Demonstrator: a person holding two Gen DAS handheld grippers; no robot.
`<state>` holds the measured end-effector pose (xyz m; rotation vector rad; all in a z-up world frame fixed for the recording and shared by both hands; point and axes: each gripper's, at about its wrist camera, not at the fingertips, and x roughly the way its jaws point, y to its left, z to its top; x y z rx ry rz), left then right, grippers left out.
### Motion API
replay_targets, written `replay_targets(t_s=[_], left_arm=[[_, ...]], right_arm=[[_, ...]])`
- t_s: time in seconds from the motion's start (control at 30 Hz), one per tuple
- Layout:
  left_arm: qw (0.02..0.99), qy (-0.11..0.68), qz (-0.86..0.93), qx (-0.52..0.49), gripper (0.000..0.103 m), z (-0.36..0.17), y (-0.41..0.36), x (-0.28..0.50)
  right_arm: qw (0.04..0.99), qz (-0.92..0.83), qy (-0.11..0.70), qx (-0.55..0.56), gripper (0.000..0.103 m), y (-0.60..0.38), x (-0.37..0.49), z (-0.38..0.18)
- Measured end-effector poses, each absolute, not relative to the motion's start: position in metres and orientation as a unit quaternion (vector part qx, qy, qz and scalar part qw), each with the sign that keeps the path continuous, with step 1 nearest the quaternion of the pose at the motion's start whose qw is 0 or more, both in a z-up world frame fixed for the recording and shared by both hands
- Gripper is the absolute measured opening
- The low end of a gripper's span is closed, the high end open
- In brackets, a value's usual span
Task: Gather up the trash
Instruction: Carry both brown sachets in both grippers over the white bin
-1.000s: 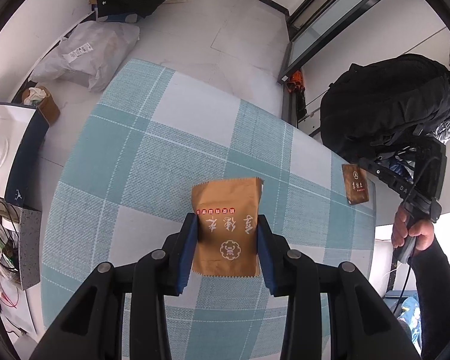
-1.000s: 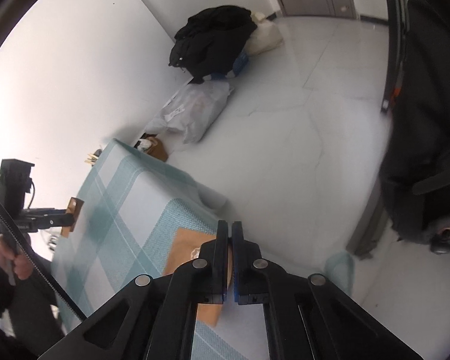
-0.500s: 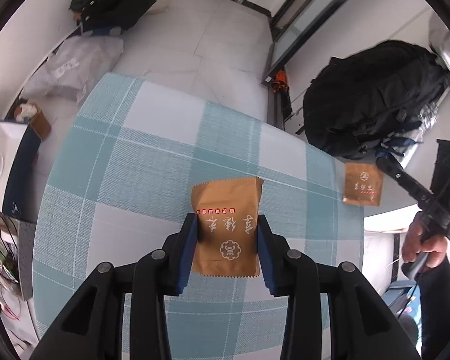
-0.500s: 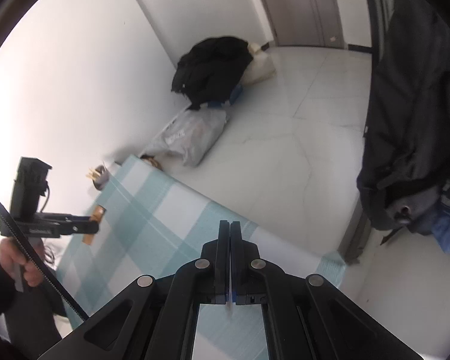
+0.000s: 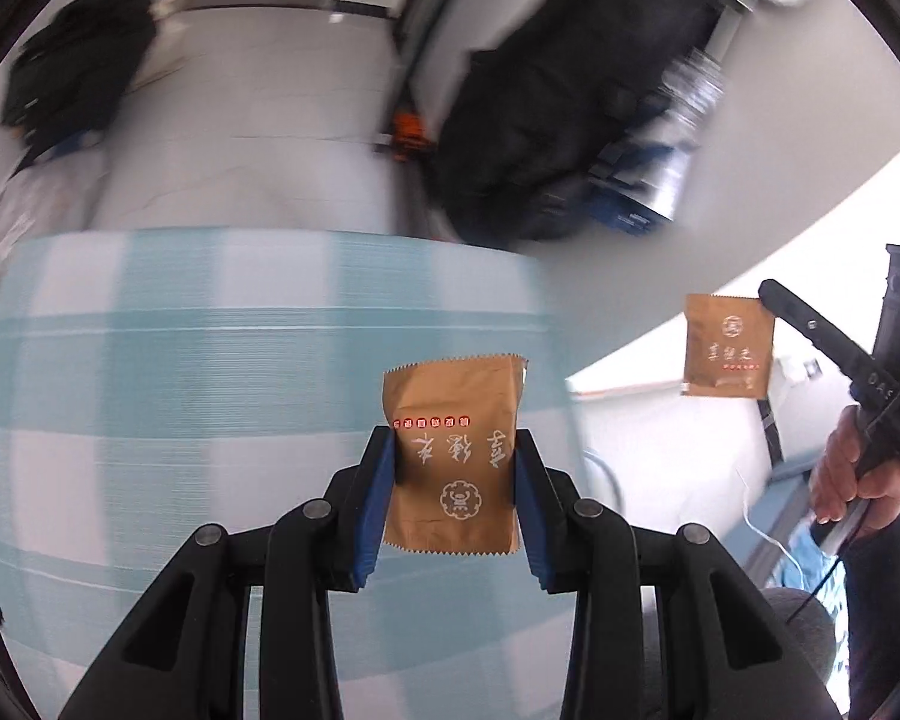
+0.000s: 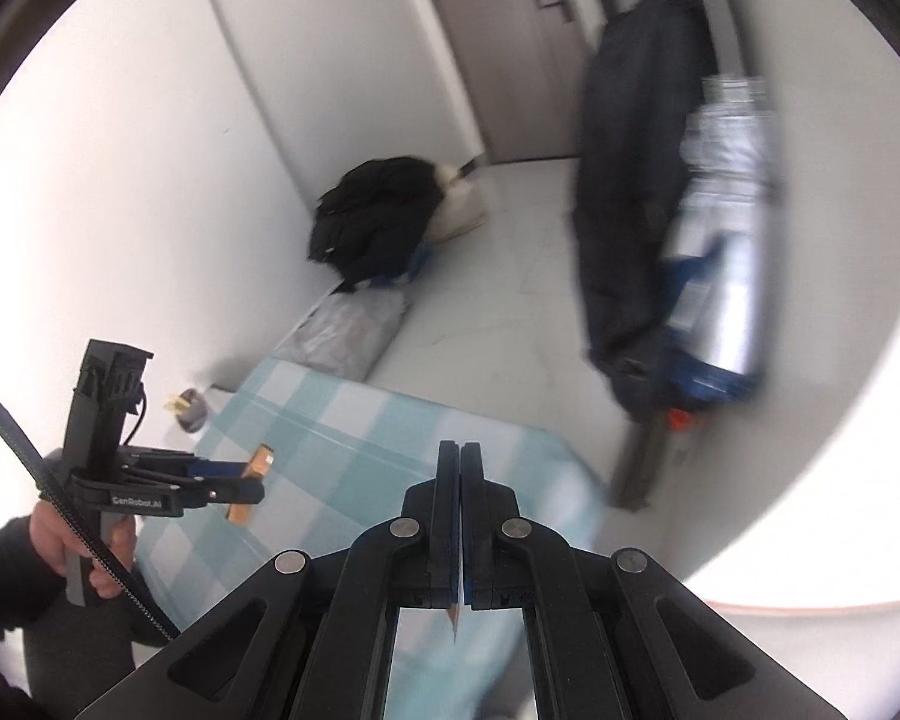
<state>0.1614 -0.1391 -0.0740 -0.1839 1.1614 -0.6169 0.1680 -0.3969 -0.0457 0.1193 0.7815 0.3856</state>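
Note:
My left gripper point(image 5: 455, 450) is shut on a brown snack wrapper point(image 5: 453, 456) and holds it in the air above the checked tablecloth point(image 5: 180, 372). It also shows in the right wrist view point(image 6: 252, 474) with the wrapper point(image 6: 251, 477) edge-on. My right gripper point(image 6: 461, 468) is shut on a second brown wrapper, of which only a thin edge point(image 6: 455, 615) shows between the fingers. In the left wrist view that wrapper point(image 5: 727, 345) hangs from the right gripper point(image 5: 771, 300), off the table's right side.
A black backpack point(image 5: 558, 120) hangs beyond the table's far edge, with a blue and silver item beside it. A dark jacket point(image 6: 378, 222) and a grey plastic bag point(image 6: 345, 336) lie on the white floor by the wall.
Both grippers have lifted higher and tilted up, each with its wrapper. The right gripper's wrapper has left the table edge and hangs in the air. The views are blurred by motion.

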Motion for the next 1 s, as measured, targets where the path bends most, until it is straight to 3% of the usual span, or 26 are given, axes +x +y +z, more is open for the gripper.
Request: replay_targets(t_s=[0.23, 0.5, 1.0], left_arm=[[0.747, 0.558, -0.356, -0.064, 0.033, -0.073, -0.239, 0.137], [0.675, 0.632, -0.380, -0.012, 0.033, -0.118, -0.338, 0.119], [0.591, 0.733, -0.336, 0.030, 0.033, -0.206, -0.401, 0.112]], right_arm=[[0.912, 0.116, 0.375, 0.117, 0.000, -0.476, 0.105, -0.056], [0.886, 0.064, 0.403, 0.220, 0.000, -0.539, 0.059, -0.135], [0.831, 0.007, 0.441, 0.338, 0.000, -0.581, 0.035, -0.270]])
